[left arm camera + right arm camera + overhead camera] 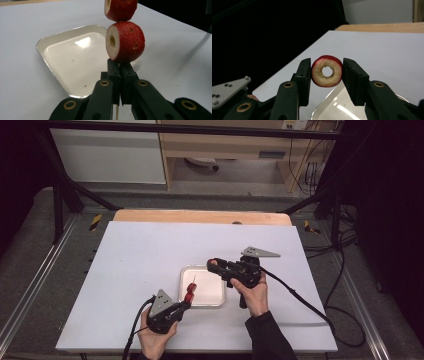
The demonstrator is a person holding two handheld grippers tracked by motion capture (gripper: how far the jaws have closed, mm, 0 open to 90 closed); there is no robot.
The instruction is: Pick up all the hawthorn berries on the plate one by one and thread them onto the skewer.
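left tongs (119, 82) pinch an upright skewer (192, 284) of fruit; right tongs (327, 75) pinch a cored fruit ring (327, 71).

No readable text, label, brand, number or sign appears in any view, whether on the grippers, beside them or on the surfaces beyond them.
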